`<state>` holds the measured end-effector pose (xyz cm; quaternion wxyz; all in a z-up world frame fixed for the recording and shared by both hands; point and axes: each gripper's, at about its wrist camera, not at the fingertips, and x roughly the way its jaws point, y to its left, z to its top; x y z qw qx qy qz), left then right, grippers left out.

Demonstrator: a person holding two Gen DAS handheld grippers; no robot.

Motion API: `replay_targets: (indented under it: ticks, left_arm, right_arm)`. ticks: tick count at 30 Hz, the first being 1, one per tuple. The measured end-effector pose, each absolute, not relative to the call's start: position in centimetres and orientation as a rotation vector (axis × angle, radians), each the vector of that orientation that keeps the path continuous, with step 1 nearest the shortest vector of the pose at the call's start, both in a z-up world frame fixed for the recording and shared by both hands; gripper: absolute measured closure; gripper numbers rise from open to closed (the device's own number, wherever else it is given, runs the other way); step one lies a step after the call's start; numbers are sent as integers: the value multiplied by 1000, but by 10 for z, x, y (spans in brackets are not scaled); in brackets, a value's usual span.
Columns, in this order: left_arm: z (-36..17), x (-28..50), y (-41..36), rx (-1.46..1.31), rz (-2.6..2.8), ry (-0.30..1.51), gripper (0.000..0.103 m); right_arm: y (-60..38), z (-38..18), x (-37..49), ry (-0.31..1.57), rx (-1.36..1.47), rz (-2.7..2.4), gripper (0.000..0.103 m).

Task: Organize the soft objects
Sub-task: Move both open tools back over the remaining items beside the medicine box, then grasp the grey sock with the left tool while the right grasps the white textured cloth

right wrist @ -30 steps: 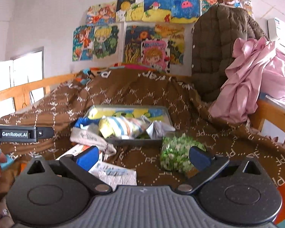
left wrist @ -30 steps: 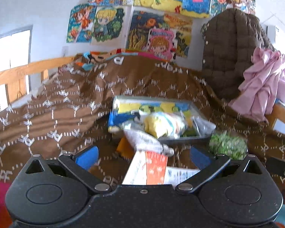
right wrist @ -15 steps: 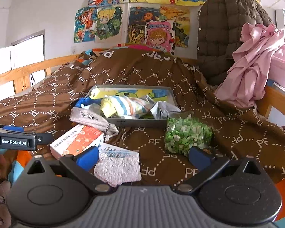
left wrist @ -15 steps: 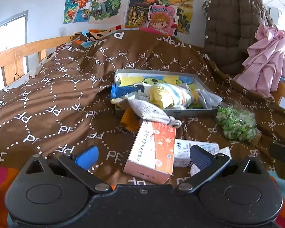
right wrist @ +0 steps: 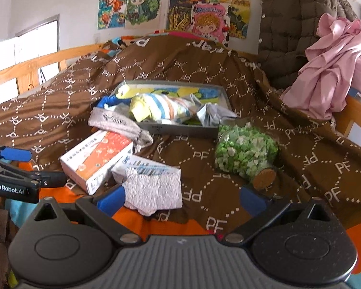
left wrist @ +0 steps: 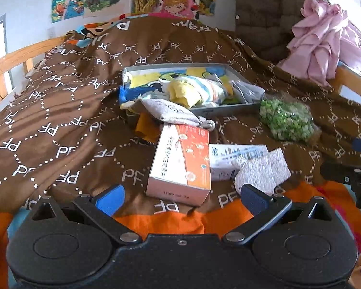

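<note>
— What sits nearest the two tools?

— The left gripper (left wrist: 180,198) is spread wide with nothing between its blue fingers (left wrist: 109,198), hanging over the near edge of the bed, where an orange sheet shows under the brown blanket (left wrist: 48,110). The right gripper (right wrist: 181,200) is spread wide and empty too, just short of a white sponge (right wrist: 154,192).

— And beyond the sponge?

— The sponge lies on a white packet with blue print (right wrist: 144,167). Touching that packet's left side is an orange-and-white box (left wrist: 181,161), lying flat with one end toward the near edge. To the right, well apart from the box, a clear jar of green and white bits (right wrist: 244,154) lies on its side, cork end toward the near edge.

— Where are the soft things?

— Farther in, about mid-bed, a grey tray (left wrist: 228,108) holds a striped yellow, blue and white cloth (right wrist: 161,109), crumpled clear plastic and a bright printed fabric. A grey sock (left wrist: 170,114) hangs over the tray's near left corner, its toe touching the box's far end.

— And behind that?

— A wooden rail (right wrist: 45,60) on the left, a brown quilted coat (right wrist: 298,31) and pink cloth (right wrist: 332,65) on the right, cartoon pictures (right wrist: 144,4) on the wall.
</note>
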<state>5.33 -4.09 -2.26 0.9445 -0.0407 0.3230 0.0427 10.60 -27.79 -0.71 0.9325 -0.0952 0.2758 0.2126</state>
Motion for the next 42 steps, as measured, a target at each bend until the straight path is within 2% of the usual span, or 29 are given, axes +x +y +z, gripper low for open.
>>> replay_targets:
  ticks: [18, 31, 42]
  left_arm:
    - [-26, 78, -21, -66, 74, 682, 1]
    - [-22, 123, 13, -132, 164, 685, 1]
    - [-23, 168, 28, -232, 155, 643, 1]
  right_arm:
    - [-239, -46, 129, 655, -323, 487, 0]
    - [-219, -80, 156, 695, -323, 499, 0]
    - [-218, -86, 172, 717, -266, 561, 0]
